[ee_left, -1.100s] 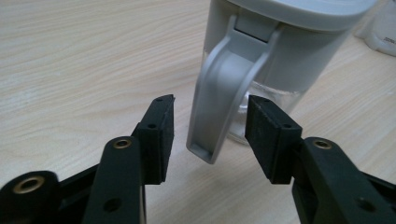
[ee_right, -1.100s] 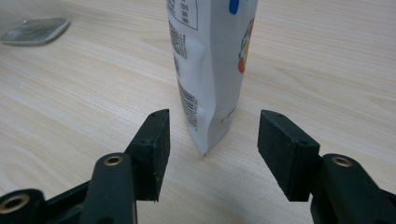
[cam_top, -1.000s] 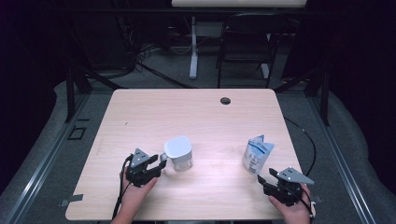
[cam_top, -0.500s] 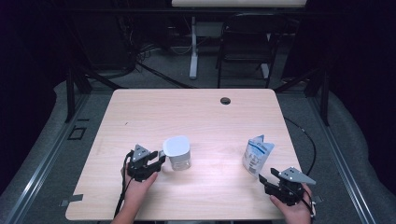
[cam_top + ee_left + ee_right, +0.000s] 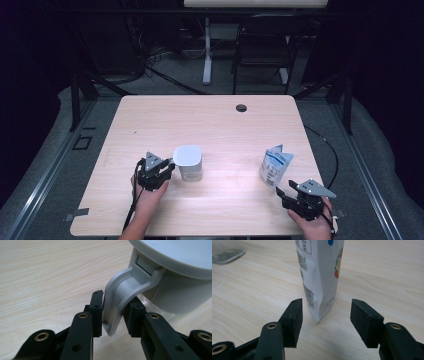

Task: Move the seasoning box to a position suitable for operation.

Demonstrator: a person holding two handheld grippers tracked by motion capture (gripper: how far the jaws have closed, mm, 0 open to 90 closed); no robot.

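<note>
A pale grey jug (image 5: 188, 162) with a lid stands upright on the wooden table (image 5: 210, 125), left of the middle. My left gripper (image 5: 167, 173) is beside it on its left. In the left gripper view the jug's curved handle (image 5: 120, 295) sits between the pads of my left gripper (image 5: 113, 312). The jaws have just been closing and both pads now touch the handle. A white printed pouch (image 5: 276, 167) stands at the right. My right gripper (image 5: 286, 194) is just in front of it, open. The pouch's (image 5: 319, 277) near edge reaches between the pads of that gripper (image 5: 325, 315), untouched.
A black cable hole (image 5: 241, 107) sits near the table's far edge. A dark chair (image 5: 262, 50) and a desk leg (image 5: 206, 50) stand behind the table. The jug's clear base (image 5: 225, 252) lies far off in the right gripper view.
The jug was tilted with its mouth towards the camera and now stands upright. My left gripper has closed in on its handle. The right gripper and pouch have not moved.
</note>
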